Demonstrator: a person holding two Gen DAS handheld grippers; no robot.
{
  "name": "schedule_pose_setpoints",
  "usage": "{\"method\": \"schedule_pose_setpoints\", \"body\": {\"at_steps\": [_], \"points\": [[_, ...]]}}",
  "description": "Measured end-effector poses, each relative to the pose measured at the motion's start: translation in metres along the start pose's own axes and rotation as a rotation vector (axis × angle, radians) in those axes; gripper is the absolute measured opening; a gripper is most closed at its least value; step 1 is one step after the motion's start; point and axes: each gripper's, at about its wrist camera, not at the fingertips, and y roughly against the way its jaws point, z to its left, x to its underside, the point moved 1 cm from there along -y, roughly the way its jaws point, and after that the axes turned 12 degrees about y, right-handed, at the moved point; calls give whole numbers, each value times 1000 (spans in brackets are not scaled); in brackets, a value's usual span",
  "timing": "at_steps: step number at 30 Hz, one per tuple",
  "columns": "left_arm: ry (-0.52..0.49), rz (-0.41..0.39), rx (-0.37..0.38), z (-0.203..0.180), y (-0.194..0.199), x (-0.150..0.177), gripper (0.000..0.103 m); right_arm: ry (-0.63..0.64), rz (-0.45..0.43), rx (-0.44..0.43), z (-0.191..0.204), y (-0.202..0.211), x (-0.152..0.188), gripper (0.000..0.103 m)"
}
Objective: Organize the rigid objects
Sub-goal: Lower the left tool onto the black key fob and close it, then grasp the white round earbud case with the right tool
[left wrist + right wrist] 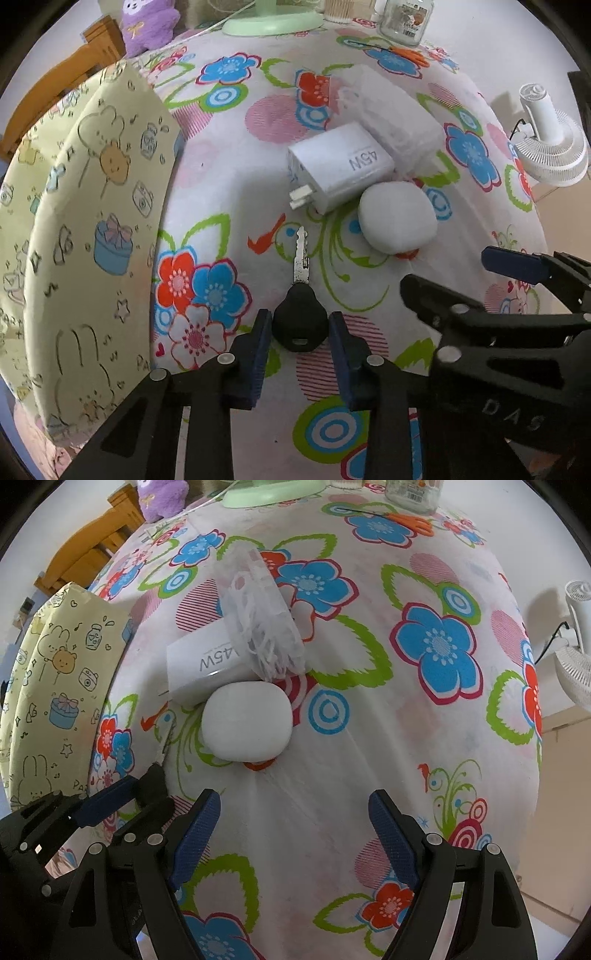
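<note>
A key with a black head (301, 325) lies on the flowered tablecloth, its metal blade pointing away. My left gripper (299, 332) has a finger on each side of the black head, close to it with small gaps showing. A white 45W charger (341, 166) and a white rounded case (397, 218) lie just beyond, with a clear plastic box (391, 110) behind them. My right gripper (295, 834) is open and empty, a little short of the rounded case (247, 720). It also shows at the right of the left wrist view (476, 273).
A pale yellow cartoon-print storage box (85, 229) stands at the left. A glass jar (406, 18), orange scissors (410, 55), a green fan base (273, 18) and a purple plush toy (147, 22) sit at the far edge. A white fan (550, 136) stands off the table, right.
</note>
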Motion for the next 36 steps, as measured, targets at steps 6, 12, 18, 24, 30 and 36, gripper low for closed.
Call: {"method": "schedule_pose_setpoints", "body": {"at_steps": [6, 12, 18, 24, 30, 36], "points": [[-13, -8, -9, 5, 0, -11, 31, -4, -11, -6, 5, -1, -8, 85], [-22, -5, -11, 6, 5, -31, 31, -5, -17, 5, 9, -4, -19, 85], [-32, 11, -3, 7, -1, -46, 31, -4, -4, 12, 13, -13, -31, 85], [-41, 13, 3, 8, -4, -52, 31, 0, 7, 31, 14, -20, -45, 81], [-62, 23, 5, 4, -7, -65, 31, 58, 23, 95, 20, -21, -56, 58], [-80, 28, 7, -3, -8, -71, 31, 41, 27, 94, 23, -22, -56, 58]]}}
